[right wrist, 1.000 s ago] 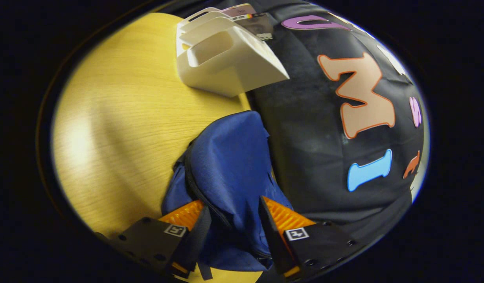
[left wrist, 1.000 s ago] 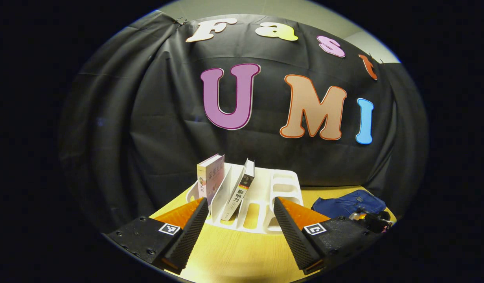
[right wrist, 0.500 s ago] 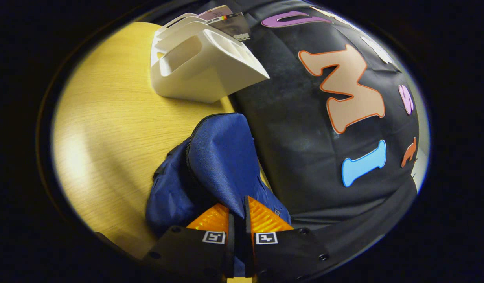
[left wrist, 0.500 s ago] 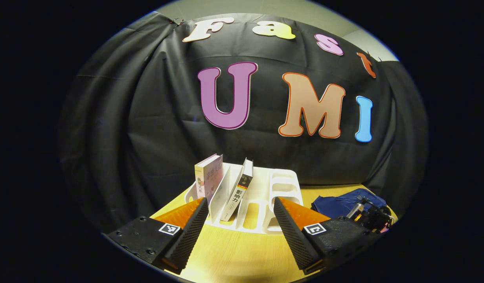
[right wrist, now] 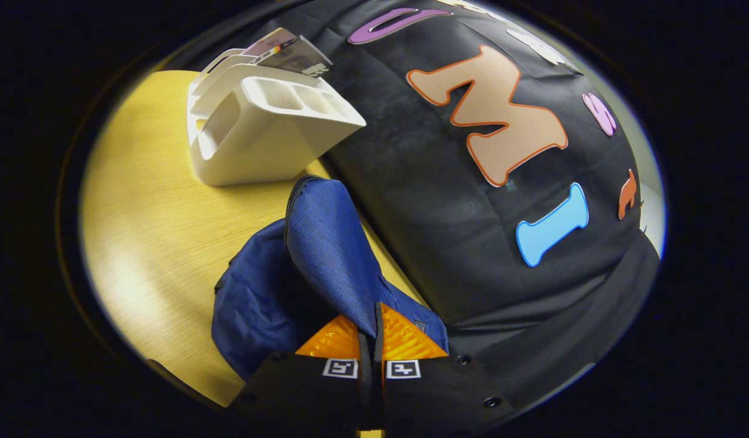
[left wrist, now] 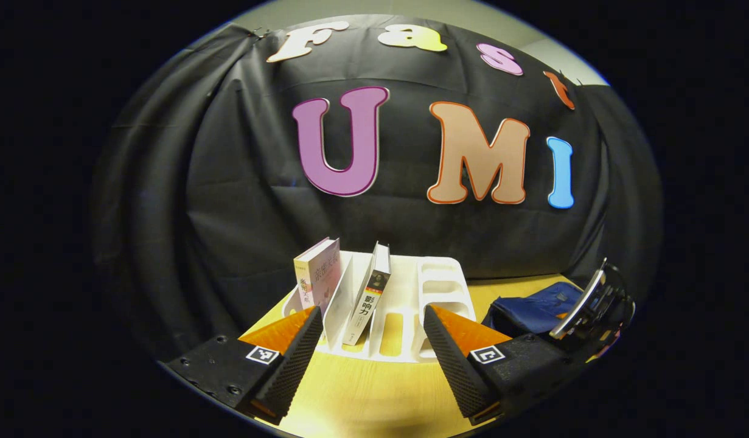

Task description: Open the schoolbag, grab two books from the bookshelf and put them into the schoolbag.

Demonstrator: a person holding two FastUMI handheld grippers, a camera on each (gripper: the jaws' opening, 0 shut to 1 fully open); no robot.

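Observation:
The blue schoolbag lies on the wooden table near the black wall. My right gripper is shut on the bag's upper flap and holds it raised, so a dark gap shows along the zip edge. The white bookshelf stands ahead of my left gripper, which is open and hovers just before it with nothing between its fingers. A pale pink book leans in the left slot and a dark-spined book in the slot beside it. The bag and right gripper appear at the far right.
The white bookshelf sits close behind the bag, with the books' tops poking above it. The black cloth wall runs right behind both. Bare wooden table lies in front of the shelf.
My right gripper closed on the schoolbag's flap and lifted it, opening a gap at the zip. In the left gripper view it has risen at the right; the left gripper barely shifted.

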